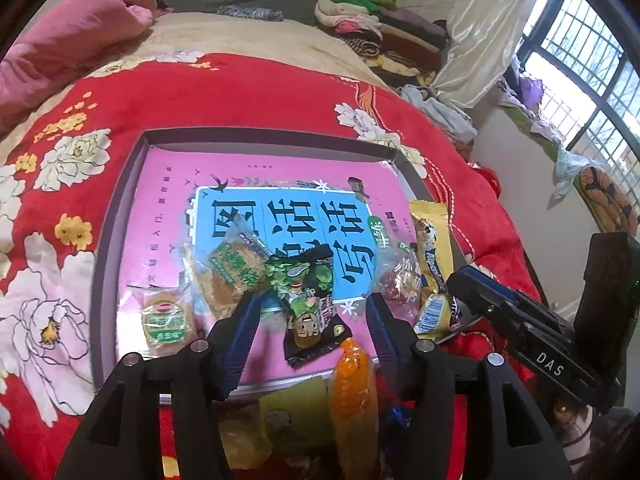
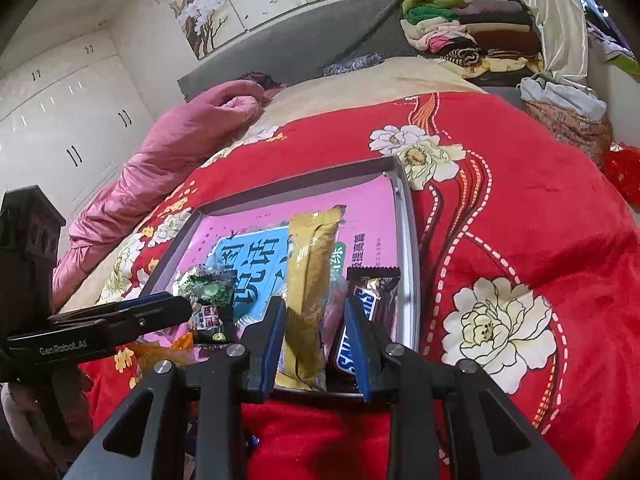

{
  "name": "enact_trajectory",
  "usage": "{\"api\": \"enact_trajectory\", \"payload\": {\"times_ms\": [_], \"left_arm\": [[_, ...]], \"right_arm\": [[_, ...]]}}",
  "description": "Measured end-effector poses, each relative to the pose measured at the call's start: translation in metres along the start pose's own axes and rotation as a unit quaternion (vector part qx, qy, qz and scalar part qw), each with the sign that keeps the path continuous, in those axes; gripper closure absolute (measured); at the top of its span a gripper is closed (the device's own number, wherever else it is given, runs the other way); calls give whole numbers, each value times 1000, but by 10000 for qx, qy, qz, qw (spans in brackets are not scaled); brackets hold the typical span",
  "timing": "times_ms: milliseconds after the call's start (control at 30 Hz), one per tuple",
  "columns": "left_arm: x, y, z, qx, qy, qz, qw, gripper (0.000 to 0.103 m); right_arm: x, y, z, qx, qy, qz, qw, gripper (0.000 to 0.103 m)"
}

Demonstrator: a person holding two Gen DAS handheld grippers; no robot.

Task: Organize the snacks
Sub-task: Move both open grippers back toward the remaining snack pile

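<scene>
1. Bed [image 1: 248, 92] with a red floral blanket [image 2: 520, 208] carries everything; a pink quilt [image 1: 68, 44] lies bunched toward the headboard.
2. Shallow grey box [image 1: 120, 216] rests flat on the blanket, lined with a pink printed sheet [image 1: 168, 184].
3. Snacks inside the box: gold wrapped bar [image 2: 310, 280] lying lengthwise near the right wall, chocolate bar [image 2: 360, 312] just beside it, green-and-black packet [image 1: 308, 300] at centre, two clear-wrapped biscuit packs [image 1: 232, 268] to its left, and a round green-label pack [image 1: 166, 318] at the near left corner.
4. Orange packet [image 1: 354, 392] sits at the box's near edge, partly over it.
5. Left gripper [image 1: 312, 316]: fingers spread apart, either side of the green-and-black packet and clear of it; packet lies released on the sheet.
6. Right gripper [image 2: 316, 328]: fingers narrowly parted around the near end of the gold wrapped bar; whether the pads press on it, cannot tell.
</scene>
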State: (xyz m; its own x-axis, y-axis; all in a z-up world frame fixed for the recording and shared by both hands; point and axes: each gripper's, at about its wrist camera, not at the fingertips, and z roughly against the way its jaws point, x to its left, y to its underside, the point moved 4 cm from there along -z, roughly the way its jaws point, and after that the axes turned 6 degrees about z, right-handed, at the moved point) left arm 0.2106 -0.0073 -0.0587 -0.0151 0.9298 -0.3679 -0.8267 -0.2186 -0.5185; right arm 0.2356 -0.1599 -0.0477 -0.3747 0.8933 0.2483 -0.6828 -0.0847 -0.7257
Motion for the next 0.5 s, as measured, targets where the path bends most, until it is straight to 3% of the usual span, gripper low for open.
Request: {"api": "enact_trajectory", "payload": {"times_ms": [500], "left_arm": [[14, -6, 34, -240, -96, 61, 9996, 28]], "right_arm": [[6, -5, 13, -252, 48, 160, 9995, 58]]}}
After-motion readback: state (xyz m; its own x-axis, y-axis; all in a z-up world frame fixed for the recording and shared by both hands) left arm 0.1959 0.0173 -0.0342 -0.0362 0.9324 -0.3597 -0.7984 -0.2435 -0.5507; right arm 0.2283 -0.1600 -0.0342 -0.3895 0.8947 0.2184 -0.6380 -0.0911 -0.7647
